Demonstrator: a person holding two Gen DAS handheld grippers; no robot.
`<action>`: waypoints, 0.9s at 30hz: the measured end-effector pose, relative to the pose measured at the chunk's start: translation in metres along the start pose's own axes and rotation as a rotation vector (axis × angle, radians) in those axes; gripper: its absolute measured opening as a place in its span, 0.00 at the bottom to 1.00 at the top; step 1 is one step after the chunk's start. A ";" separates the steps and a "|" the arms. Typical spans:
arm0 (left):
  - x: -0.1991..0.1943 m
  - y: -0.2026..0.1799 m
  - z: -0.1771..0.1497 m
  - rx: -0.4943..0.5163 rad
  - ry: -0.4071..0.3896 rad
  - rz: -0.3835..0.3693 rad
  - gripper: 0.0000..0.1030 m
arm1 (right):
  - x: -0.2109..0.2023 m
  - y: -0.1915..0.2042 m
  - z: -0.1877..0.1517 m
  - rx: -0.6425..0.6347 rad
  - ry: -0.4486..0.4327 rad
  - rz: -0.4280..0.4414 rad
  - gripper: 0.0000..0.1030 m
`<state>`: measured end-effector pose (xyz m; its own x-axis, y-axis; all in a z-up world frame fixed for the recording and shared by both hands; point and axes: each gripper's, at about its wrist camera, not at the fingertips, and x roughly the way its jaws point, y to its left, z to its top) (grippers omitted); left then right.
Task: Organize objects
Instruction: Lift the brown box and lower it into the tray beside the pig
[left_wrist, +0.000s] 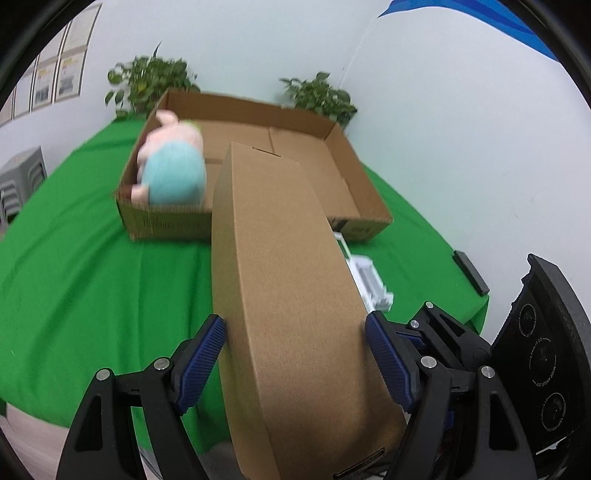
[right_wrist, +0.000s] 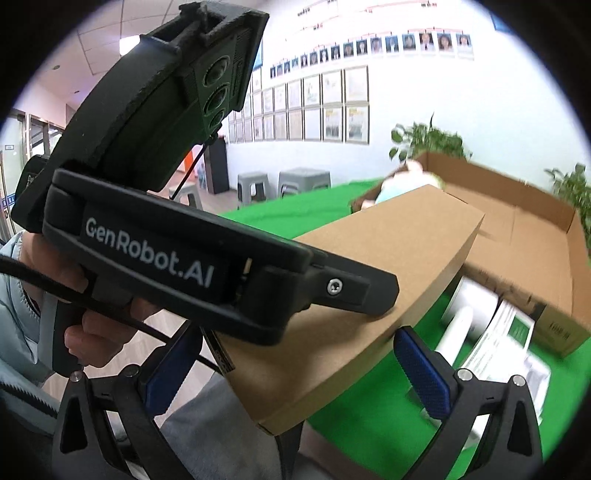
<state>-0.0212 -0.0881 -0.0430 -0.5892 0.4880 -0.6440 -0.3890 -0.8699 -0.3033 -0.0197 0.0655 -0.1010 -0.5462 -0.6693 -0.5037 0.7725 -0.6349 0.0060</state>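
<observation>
The left hand-held gripper (left_wrist: 295, 354) angled downward, clamped across a long brown box (left_wrist: 280, 280) raised over the counter (left_wrist: 74, 277); the right hand-held gripper (right_wrist: 295, 373) stood unclenched beneath it.

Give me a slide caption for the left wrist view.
Left gripper clamps a long brown box above the green table, open carton with plush toy beyond.
</observation>
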 end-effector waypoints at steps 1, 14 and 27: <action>-0.003 -0.004 0.006 0.013 -0.015 0.003 0.73 | -0.002 -0.001 0.004 -0.006 -0.013 -0.005 1.00; -0.023 -0.033 0.082 0.138 -0.141 0.036 0.73 | -0.016 -0.029 0.055 -0.081 -0.142 -0.072 1.00; 0.000 -0.031 0.170 0.192 -0.209 0.000 0.73 | 0.016 -0.089 0.112 -0.112 -0.163 -0.142 1.00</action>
<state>-0.1296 -0.0490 0.0856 -0.7149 0.5095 -0.4788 -0.5043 -0.8501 -0.1515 -0.1338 0.0682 -0.0124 -0.6899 -0.6356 -0.3465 0.7104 -0.6863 -0.1557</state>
